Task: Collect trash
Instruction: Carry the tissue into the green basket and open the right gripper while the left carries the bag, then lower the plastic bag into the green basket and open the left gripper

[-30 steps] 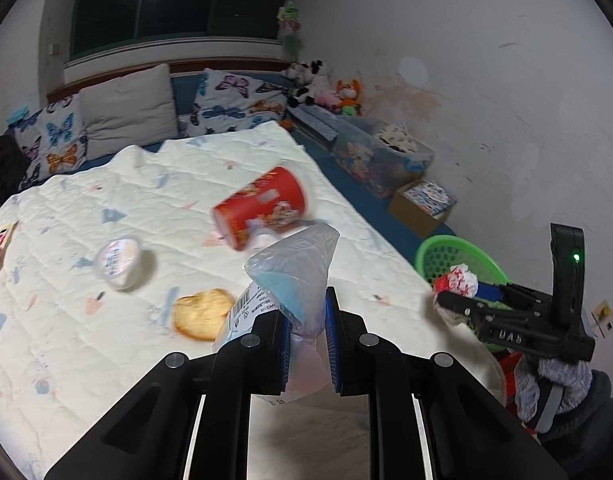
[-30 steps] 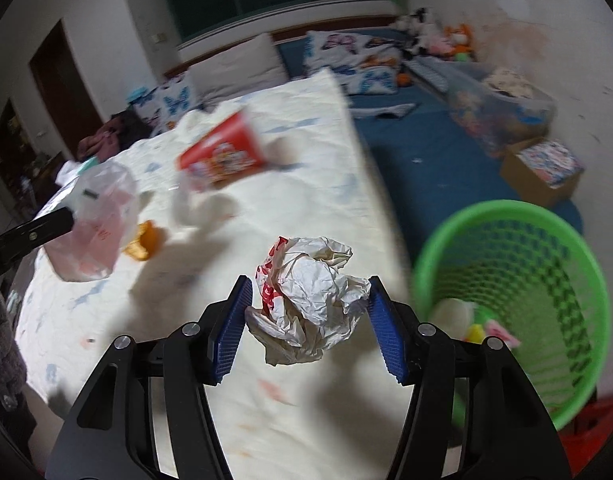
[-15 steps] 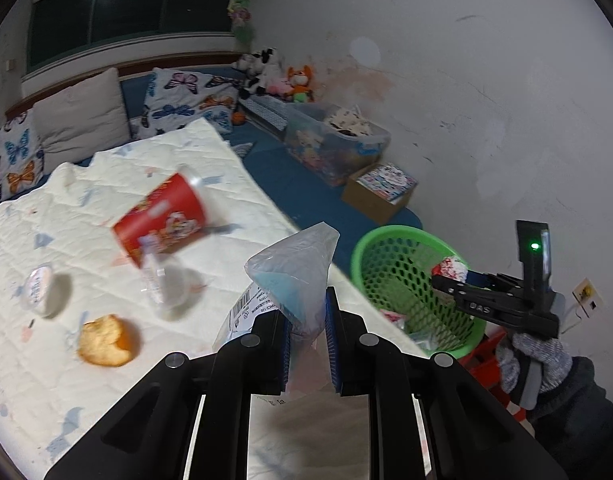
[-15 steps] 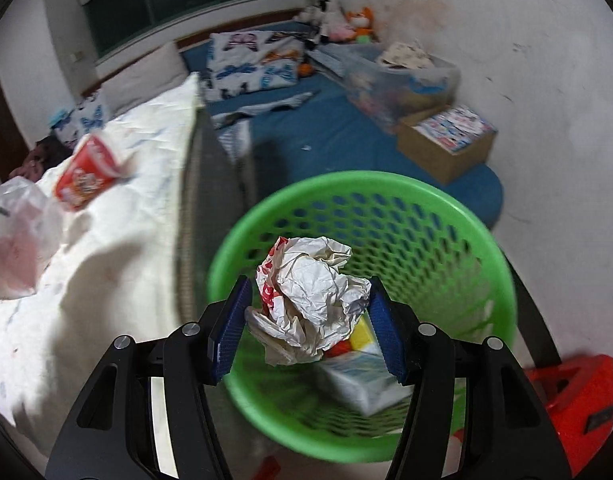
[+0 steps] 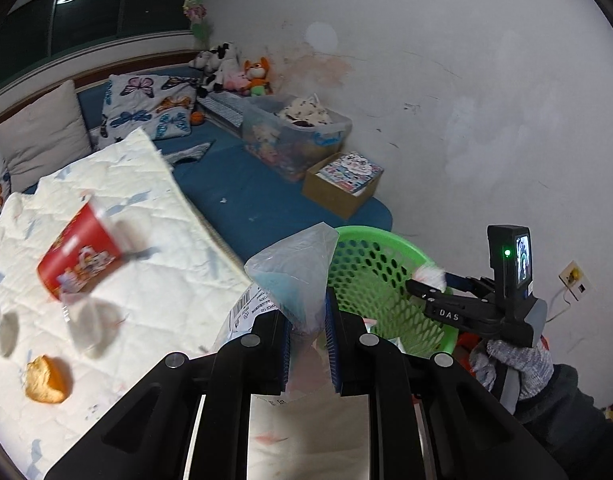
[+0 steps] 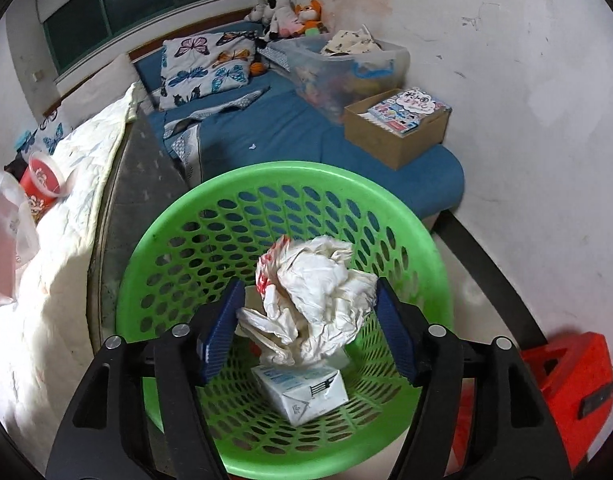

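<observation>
right gripper point(image 6: 306, 332): jaws opening over the green perforated plastic basket point(image 6: 178, 216), crumpled white paper wad point(image 6: 318, 284) between them, a white carton point(image 6: 302, 392) already below. left gripper point(image 5: 308, 340): clamped on a clear plastic bag point(image 5: 294, 272), short of the basket. left to collect, behind on the quilt point(image 5: 154, 240) — red printed cup point(image 5: 80, 256), orange peel point(image 5: 46, 380). nothing blocks the drop.

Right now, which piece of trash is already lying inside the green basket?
The small white carton, lying on the bottom of the green basket. The crumpled wrapper is still above it, between the right gripper's opening fingers.
</observation>
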`<state>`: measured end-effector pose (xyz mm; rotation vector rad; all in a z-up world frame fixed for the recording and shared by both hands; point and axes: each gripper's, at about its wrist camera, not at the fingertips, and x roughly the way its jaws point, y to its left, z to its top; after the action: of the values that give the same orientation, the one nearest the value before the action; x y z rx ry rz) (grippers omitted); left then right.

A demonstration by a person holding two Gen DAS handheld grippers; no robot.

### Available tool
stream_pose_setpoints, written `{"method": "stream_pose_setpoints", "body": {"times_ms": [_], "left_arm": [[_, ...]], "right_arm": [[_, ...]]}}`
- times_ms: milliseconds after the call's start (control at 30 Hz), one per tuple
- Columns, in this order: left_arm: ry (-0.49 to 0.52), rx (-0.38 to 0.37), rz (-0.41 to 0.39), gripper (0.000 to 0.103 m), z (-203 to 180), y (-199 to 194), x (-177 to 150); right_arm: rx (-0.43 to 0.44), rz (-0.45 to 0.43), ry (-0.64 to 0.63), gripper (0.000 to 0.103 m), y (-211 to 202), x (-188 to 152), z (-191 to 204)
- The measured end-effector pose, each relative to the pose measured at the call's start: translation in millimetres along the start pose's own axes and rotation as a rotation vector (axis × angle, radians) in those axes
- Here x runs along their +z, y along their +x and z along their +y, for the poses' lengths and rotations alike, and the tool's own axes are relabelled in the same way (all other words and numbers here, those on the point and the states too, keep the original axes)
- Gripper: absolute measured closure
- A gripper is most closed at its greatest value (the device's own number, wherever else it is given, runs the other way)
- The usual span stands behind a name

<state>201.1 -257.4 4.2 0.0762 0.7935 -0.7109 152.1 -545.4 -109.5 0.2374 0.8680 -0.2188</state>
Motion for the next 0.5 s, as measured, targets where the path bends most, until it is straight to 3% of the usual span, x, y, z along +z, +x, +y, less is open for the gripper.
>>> {"method": "stream_pose_setpoints", "body": {"times_ms": [500], "left_arm": [[-0.001,-0.099,0.068,0.088,-44,51,14]], "right_arm": [[-0.002,-0.069,0.027,0.029,-39,-6,-24]]}}
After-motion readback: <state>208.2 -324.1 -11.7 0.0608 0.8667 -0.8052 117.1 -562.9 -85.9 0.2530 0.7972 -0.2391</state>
